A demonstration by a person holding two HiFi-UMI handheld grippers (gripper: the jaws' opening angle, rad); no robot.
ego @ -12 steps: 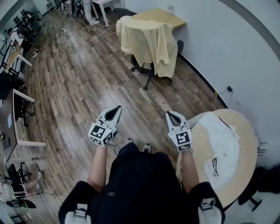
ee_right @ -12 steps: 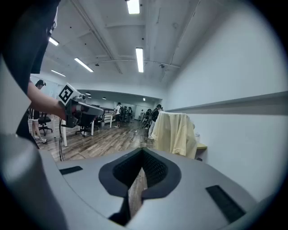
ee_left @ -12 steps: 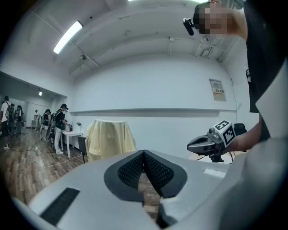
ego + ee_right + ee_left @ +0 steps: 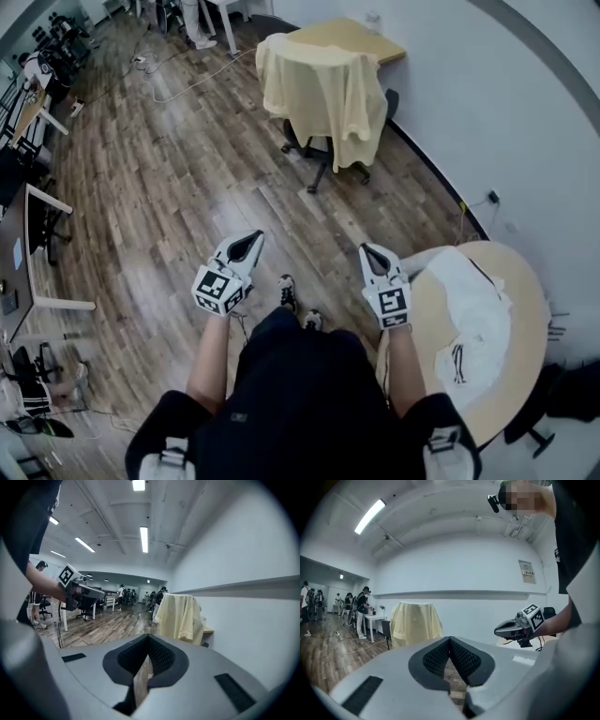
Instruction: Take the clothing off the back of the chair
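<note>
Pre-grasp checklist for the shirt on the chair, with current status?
1. Shirt draped over the chair back: ok.
2. Left gripper empty: ok, nothing between its jaws.
3. Right gripper empty: ok, nothing between its jaws.
4. Jaws open for a grasp: not ok, both grippers are shut.
5. Chair within reach: not ok, it stands well ahead across the floor.
6. Shirt free of snags: cannot tell, its far side is hidden.
</note>
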